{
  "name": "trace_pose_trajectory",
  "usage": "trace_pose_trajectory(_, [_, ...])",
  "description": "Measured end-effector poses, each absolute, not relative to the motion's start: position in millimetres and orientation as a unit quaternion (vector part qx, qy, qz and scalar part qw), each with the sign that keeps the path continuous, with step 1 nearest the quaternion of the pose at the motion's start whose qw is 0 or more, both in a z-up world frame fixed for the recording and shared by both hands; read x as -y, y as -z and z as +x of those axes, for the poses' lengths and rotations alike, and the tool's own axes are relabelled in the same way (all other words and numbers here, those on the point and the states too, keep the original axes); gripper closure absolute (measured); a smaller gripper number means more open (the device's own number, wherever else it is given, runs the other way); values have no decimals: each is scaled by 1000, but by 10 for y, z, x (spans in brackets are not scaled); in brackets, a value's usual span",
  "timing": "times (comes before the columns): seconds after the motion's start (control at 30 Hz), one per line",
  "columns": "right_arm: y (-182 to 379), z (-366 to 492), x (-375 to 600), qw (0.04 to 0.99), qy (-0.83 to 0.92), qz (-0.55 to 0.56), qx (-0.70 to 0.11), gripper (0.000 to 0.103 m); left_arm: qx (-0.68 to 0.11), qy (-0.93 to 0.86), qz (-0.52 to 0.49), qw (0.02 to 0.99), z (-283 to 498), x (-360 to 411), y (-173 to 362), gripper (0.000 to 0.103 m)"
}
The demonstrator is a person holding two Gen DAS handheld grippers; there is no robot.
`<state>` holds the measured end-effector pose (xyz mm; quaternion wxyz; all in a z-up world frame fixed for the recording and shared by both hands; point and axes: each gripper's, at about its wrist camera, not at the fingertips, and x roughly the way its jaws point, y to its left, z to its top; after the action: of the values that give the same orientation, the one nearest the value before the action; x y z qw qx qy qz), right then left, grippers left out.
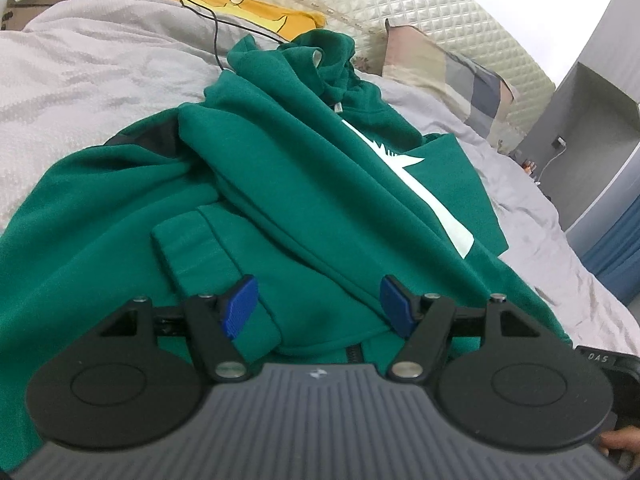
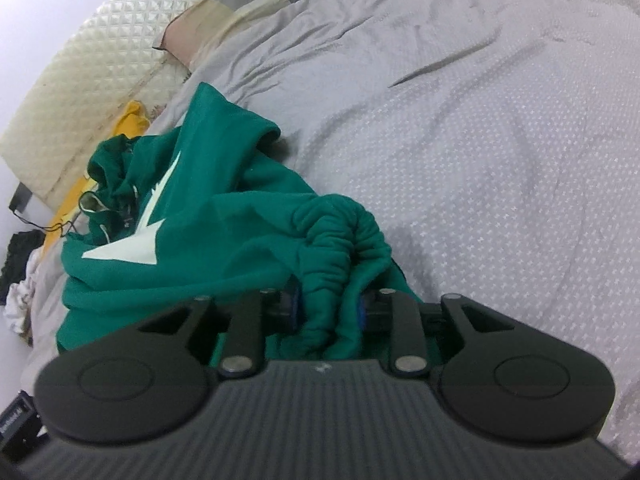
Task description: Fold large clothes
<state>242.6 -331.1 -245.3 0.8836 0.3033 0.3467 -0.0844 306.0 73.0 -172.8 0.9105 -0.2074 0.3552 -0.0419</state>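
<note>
Left tongs point(image 1: 318, 306) gape wide above the green hoodie point(image 1: 280, 184) on the grey bedsheet point(image 1: 80, 64).

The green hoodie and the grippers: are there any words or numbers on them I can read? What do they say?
"OAS": on a dark device at the right edge of the left wrist view; it could be cut off.
Hoodie: a white shape only, no letters to read.
Left gripper body: a small white logo, no letters.
Black box in the right wrist view: print too blurred to read.
</note>
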Motion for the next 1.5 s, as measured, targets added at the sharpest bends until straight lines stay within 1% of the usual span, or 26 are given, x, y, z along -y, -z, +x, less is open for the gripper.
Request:
trace_pose_trajectory(0.07, [2391, 2416, 3308, 887, 91, 299, -341, 62, -353, 42, -202, 913, 3065, -712, 1715, 31])
trace_pose_trajectory(0.13, [2303, 2396, 3300, 896, 99, 282, -329, 51, -350, 43, -192, 916, 3066, -691, 1698, 31])
trace_pose_trajectory(0.23, [2144, 2338, 3236, 918, 98, 249, -293, 45, -341, 47, -178, 922, 3056, -658, 1667, 31])
trace_pose_trajectory(0.3, [2034, 2305, 3157, 934, 78, 227, -265, 45, -336, 53, -171, 925, 3057, -631, 1650, 31])
trace_pose_trajectory(0.4, [1900, 2299, 2956, 954, 69, 164, -241, 45, -330, 59, -168, 927, 3079, -592, 1645, 31])
trace_pose_trajectory(0.47, [1873, 2304, 2867, 961, 46, 146, -233, 44, -327, 59, -169, 928, 3110, -577, 1650, 31])
trace_pose_trajectory(0.63, [2000, 2469, 2768, 950, -28, 161, -266, 45, -321, 57, -163, 931, 3224, -538, 1699, 31])
trace_pose_trajectory(0.73, [2123, 2630, 2728, 940, -49, 168, -293, 46, -317, 68, -129, 937, 3414, -435, 1709, 31])
trace_pose_trajectory(0.87, [2242, 2783, 2716, 936, -58, 164, -305, 46, -311, 63, -82, 945, 3616, -354, 1760, 31])
trace_pose_trajectory(1.03, [2428, 2896, 2647, 931, -54, 143, -331, 48, -340, 40, -78, 936, 3858, -403, 1944, 31])
trace_pose_trajectory(1.13, [2519, 2942, 2526, 930, -52, 103, -349, 48, -355, 33, -64, 932, 3958, -392, 2043, 31])
trace_pose_trajectory(1.2, [2556, 2958, 2463, 931, -50, 82, -353, 48, -366, 30, -51, 929, 4006, -369, 2107, 31])
trace_pose_trajectory(1.3, [2598, 2967, 2473, 930, -48, 82, -356, 48, -375, 29, -43, 926, 4045, -344, 2177, 31])
trace_pose_trajectory(1.5, [2608, 2913, 2478, 936, -44, 86, -339, 49, -367, 22, -57, 928, 4017, -369, 2165, 31])
